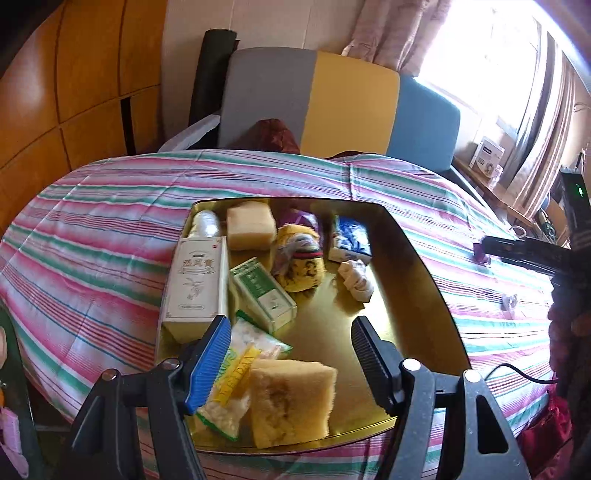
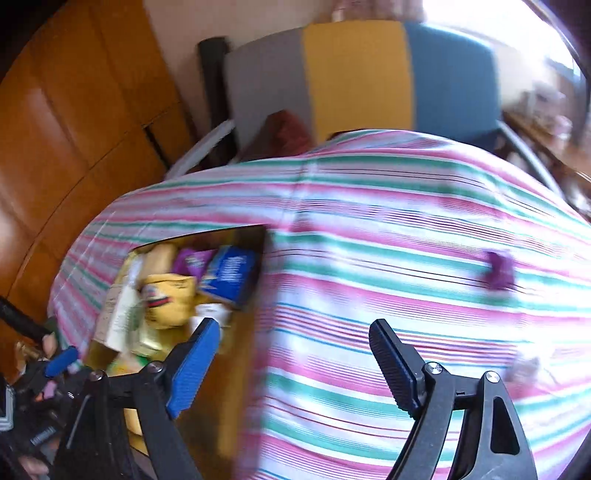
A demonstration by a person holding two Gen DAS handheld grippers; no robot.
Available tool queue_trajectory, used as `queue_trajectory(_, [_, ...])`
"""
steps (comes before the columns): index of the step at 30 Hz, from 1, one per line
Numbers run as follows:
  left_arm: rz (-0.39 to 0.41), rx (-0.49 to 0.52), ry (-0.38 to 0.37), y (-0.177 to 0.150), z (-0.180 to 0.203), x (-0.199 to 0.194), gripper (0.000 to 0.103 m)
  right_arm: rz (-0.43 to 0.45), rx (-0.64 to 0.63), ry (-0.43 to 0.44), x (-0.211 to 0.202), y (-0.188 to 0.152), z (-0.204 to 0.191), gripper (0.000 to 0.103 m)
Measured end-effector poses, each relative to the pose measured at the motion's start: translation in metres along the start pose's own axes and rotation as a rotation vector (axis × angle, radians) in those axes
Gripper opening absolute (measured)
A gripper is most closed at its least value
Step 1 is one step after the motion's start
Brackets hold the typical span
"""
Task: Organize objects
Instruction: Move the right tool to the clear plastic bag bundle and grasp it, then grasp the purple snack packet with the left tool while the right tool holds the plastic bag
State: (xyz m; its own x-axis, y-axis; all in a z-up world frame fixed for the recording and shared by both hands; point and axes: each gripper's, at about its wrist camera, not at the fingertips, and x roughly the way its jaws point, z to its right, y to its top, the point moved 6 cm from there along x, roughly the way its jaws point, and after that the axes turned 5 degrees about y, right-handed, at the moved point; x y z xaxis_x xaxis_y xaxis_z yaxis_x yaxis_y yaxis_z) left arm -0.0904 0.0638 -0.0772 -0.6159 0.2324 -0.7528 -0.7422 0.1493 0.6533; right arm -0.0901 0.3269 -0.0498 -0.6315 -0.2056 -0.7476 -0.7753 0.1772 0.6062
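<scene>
Sponge [image 1: 291,400] lies at near edge of gold tray [image 1: 406,266], under wide-open empty left gripper [image 1: 291,363], boxes and packets behind it; blurred right view alone shows right gripper [image 2: 295,365] spread, empty, above striped cloth [image 2: 406,221], purple piece [image 2: 500,269] beyond.

You're in someone's home: striped tablecloth [image 1: 110,221], cushioned chair [image 1: 332,103], curtains [image 1: 399,33] by a sunny window [image 1: 491,55], wood cabinets [image 1: 74,74].
</scene>
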Motion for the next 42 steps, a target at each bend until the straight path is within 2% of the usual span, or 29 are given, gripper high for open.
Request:
queue_trajectory(5, [-0.023, 0.040, -0.024, -0.001, 0.021, 0.004, 0.069, 0.049, 0.145, -0.119, -0.032, -0.009, 0.087, 0.085])
queue_trajectory(9, [-0.030, 0.079, -0.038, -0.002, 0.038, 0.004, 0.069, 0.092, 0.293, -0.220, -0.053, -0.011, 0.160, 0.090])
queue_trajectory(12, [-0.037, 0.106, -0.046, -0.003, 0.050, 0.004, 0.069, 0.112, 0.420, -0.265, -0.059, -0.016, 0.210, 0.092])
queue_trajectory(16, [-0.043, 0.136, -0.056, -0.002, 0.065, 0.005, 0.069, 0.102, 0.507, -0.285, -0.051, -0.025, 0.249, 0.093])
queue_trajectory(22, [-0.061, 0.176, -0.077, -0.004, 0.088, 0.009, 0.069, 0.004, 0.562, -0.244, -0.023, -0.041, 0.255, 0.094])
queue_trajectory(29, [-0.076, 0.217, -0.131, -0.001, 0.120, 0.013, 0.069, -0.081, 0.488, -0.306, -0.004, -0.046, 0.256, 0.095])
queue_trajectory(30, [-0.075, 0.224, -0.142, 0.001, 0.126, 0.013, 0.069, -0.095, 0.461, -0.335, -0.001, -0.047, 0.256, 0.091])
queue_trajectory(31, [-0.075, 0.229, -0.150, 0.002, 0.132, 0.013, 0.069, -0.111, 0.420, -0.367, 0.003, -0.047, 0.254, 0.082])
queue_trajectory(32, [-0.076, 0.236, -0.162, 0.002, 0.138, 0.013, 0.069, -0.134, 0.377, -0.381, 0.007, -0.047, 0.251, 0.056])
queue_trajectory(34, [-0.077, 0.252, -0.178, 0.003, 0.150, 0.013, 0.069, -0.177, 0.324, -0.403, 0.014, -0.051, 0.245, 0.058])
queue_trajectory(36, [-0.079, 0.268, -0.193, 0.005, 0.163, 0.014, 0.069, -0.166, 0.297, -0.407, 0.012, -0.050, 0.239, 0.057])
queue_trajectory(39, [-0.091, 0.288, -0.221, 0.009, 0.181, 0.016, 0.069, -0.150, 0.316, -0.410, 0.005, -0.051, 0.241, 0.058])
queue_trajectory(42, [-0.098, 0.308, -0.248, 0.015, 0.203, 0.021, 0.069, -0.171, 0.355, -0.423, 0.002, -0.053, 0.249, 0.058])
